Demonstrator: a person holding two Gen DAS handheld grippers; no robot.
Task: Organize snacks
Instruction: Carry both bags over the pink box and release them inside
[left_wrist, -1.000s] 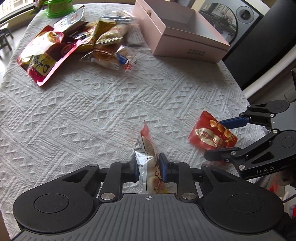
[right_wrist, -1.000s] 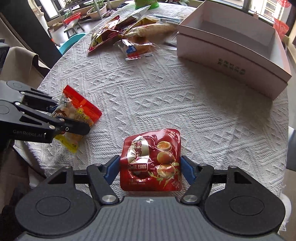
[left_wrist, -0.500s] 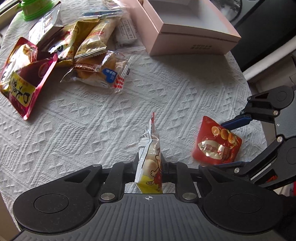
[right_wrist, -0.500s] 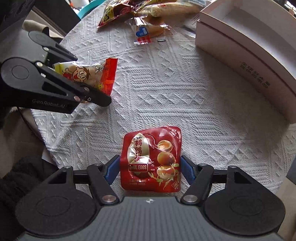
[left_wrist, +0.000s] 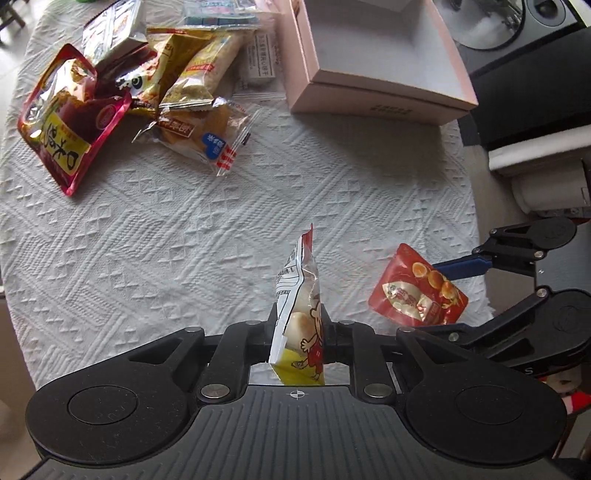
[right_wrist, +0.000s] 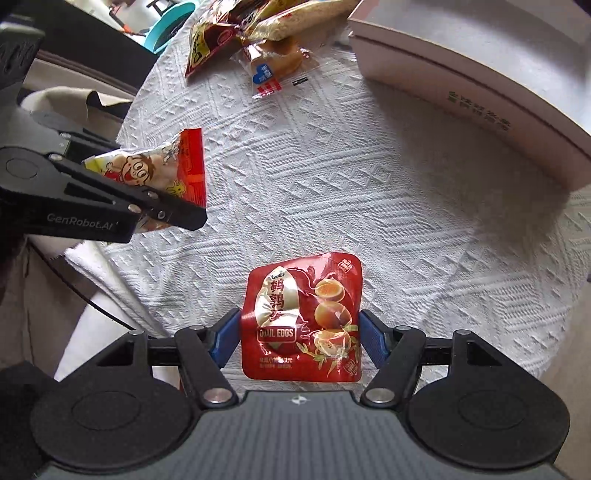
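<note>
My left gripper is shut on a small cartoon snack packet and holds it edge-up above the white tablecloth; the packet also shows in the right wrist view. My right gripper is shut on a red quail eggs pouch, lifted off the cloth; the pouch also shows in the left wrist view. An open pink box stands at the far side; it shows in the right wrist view too.
A pile of snack bags lies at the far left of the round table, with a red pouch and a clear bread packet. The table edge curves down the right.
Both grippers have risen and moved toward the box, each carrying its packet. The quail eggs pouch has left the cloth.
</note>
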